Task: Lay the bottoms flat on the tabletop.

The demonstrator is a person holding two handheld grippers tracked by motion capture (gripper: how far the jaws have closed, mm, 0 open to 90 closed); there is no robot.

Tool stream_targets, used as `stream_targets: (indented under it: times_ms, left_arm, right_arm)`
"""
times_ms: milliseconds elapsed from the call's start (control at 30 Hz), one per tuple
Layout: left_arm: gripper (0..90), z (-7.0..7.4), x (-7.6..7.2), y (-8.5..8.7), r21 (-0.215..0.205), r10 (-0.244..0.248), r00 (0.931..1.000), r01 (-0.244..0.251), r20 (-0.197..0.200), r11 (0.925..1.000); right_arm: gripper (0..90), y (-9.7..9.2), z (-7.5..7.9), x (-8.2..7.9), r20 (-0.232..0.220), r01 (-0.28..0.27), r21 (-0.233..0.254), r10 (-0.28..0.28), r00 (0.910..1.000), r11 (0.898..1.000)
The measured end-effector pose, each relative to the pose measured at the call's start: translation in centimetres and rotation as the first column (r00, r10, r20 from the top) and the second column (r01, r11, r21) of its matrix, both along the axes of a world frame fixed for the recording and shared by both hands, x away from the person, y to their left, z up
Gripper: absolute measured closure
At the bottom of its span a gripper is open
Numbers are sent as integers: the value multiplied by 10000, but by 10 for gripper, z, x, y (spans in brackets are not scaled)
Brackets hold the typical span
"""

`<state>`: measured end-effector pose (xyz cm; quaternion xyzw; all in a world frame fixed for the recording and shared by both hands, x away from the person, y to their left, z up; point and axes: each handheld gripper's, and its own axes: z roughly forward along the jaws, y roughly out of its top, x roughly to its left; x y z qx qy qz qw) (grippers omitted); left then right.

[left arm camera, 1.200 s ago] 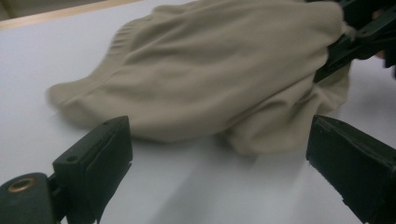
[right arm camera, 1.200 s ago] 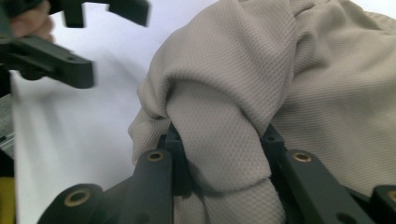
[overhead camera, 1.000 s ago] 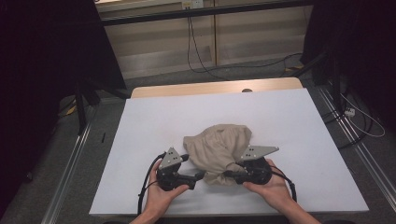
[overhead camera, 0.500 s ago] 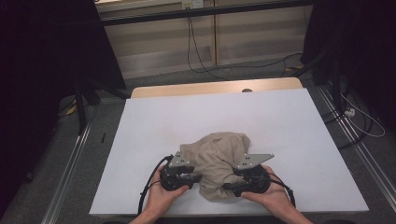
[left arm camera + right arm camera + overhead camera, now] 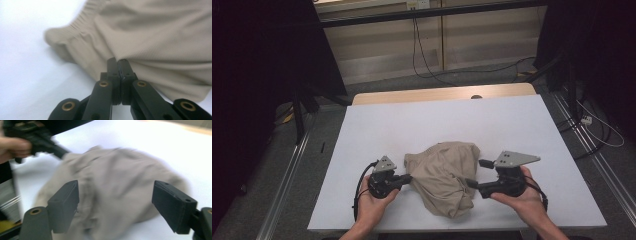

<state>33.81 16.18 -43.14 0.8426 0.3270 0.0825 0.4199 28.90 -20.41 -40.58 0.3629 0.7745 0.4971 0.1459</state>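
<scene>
A crumpled beige cloth (image 5: pixel 444 177) lies on the white table (image 5: pixel 437 120) near its front edge. My left gripper (image 5: pixel 408 178) is at the cloth's left edge. In the left gripper view its jaws (image 5: pixel 118 61) have just been closing and now stand pressed together on a fold of the cloth (image 5: pixel 162 37). My right gripper (image 5: pixel 476 173) is at the cloth's right side. Its jaws (image 5: pixel 115 186) have just been opening and stand wide apart, with the cloth (image 5: pixel 117 182) lying blurred beyond them, not pinched. The right gripper view also shows the left gripper (image 5: pixel 63 153) at the cloth's far edge.
A wooden strip (image 5: pixel 442 94) runs along the table's far edge. Metal rails (image 5: pixel 287 185) flank the table on both sides. Cables (image 5: pixel 597 130) lie on the floor to the right. Bare white surface stretches behind the cloth.
Both hands have moved apart, the right one to the right. The right gripper has opened and let the cloth go. The left gripper has shut on the cloth's left edge. The cloth has sagged flatter.
</scene>
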Motion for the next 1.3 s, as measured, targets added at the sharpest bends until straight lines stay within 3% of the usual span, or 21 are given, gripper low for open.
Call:
stream_targets:
  times_ms: [100, 167, 233, 267, 333, 367, 400, 433, 467, 500, 533, 567, 600, 667, 700, 767, 800, 1000, 1133, 1233, 1300]
  left_arm:
    - [777, 2, 1, 6, -222, 281, 9996, -280, 63, 9994]
    - [589, 4, 5, 11, -377, 597, 9980, -588, 224, 9976]
    - [561, 5, 7, 12, -410, 655, 9976, -646, 215, 9971]
    - [478, 7, 12, 11, -572, 844, 9959, -825, 328, 9949]
    - [431, 7, 20, 8, -600, 1025, 9941, -1003, 354, 9931]
    - [431, 7, 20, 8, -600, 1025, 9941, -1003, 354, 9931]
    - [429, 5, 33, 3, -357, 1054, 9933, -1038, 470, 9940]
    - [422, 5, 33, 3, -357, 1054, 9933, -1038, 470, 9940]
    - [422, 3, 50, -6, -180, 1074, 9914, -1063, 754, 9942]
    - [422, 3, 50, -6, -180, 1074, 9914, -1063, 754, 9942]
    - [422, 1, 67, -14, -133, 1316, 9893, -1311, 626, 9913]
    - [422, 1, 67, -14, -133, 1316, 9893, -1311, 626, 9913]
    - [421, 0, 78, -21, -302, 1379, 9900, -1370, 301, 9901]
    - [420, 0, 81, -23, -296, 1354, 9902, -1344, 334, 9905]
    - [396, -3, 81, -23, -470, 1454, 9891, -1441, 241, 9884]
    - [368, -5, 81, -22, -341, 1377, 9904, -1374, 79, 9899]
    - [350, -7, 78, -20, -115, 1311, 9912, -1313, -153, 9913]
    - [380, -12, 71, -12, 136, 1470, 9886, -1466, -314, 9891]
    - [484, -10, 73, -7, -23, 1634, 9857, -1636, -412, 9865]
    - [514, -13, 77, -5, -77, 1661, 9844, -1668, -588, 9860]
    - [527, -18, 82, -4, -81, 1579, 9842, -1591, -796, 9872]
  right_arm:
    - [237, -8, 2, 6, 90, 394, 41, -394, 9992, 9992]
    - [277, -17, 1, 23, 191, 1013, -209, -1010, 9947, 9946]
    - [287, -18, 0, 30, 117, 1138, -277, -1135, 9935, 9931]
    - [371, -21, -3, 44, -32, 1277, -469, -1280, 9918, 9907]
    - [464, -25, -6, 60, -222, 1491, -566, -1505, 9884, 9872]
    - [464, -25, -6, 60, -222, 1491, -566, -1505, 9884, 9872]
    - [525, -25, -7, 76, -310, 1758, -873, -1790, 9834, 9806]
    - [531, -25, -7, 85, -215, 1818, -1075, -1851, 9825, 9774]
    - [553, -23, -8, 94, -227, 1928, -1181, -1968, 9802, 9741]
    - [553, -23, -8, 94, -227, 1928, -1181, -1968, 9802, 9741]
    - [586, -20, -12, 111, -575, 2112, -1050, -2180, 9743, 9718]
    - [586, -20, -12, 111, -575, 2112, -1050, -2180, 9743, 9718]
    - [598, -16, -19, 124, -793, 2066, -1082, -2156, 9733, 9724]
    - [597, -13, -24, 128, -886, 2019, -1116, -2121, 9732, 9730]
    - [573, -7, -34, 132, -1224, 1784, -1160, -1923, 9737, 9771]
    - [570, -6, -39, 132, -1305, 1677, -1237, -1836, 9743, 9780]
    - [553, -2, -49, 133, -1548, 1383, -1476, -1610, 9747, 9793]
    - [528, 1, -54, 129, -1413, 1384, -1841, -1656, 9760, 9731]
    - [541, -3, -56, 130, -2245, 1406, -1372, -1690, 9597, 9805]
    - [556, -3, -56, 129, -2290, 1376, -1395, -1671, 9590, 9806]
    - [656, -4, -55, 129, -2730, 1250, -1254, -1554, 9494, 9842]
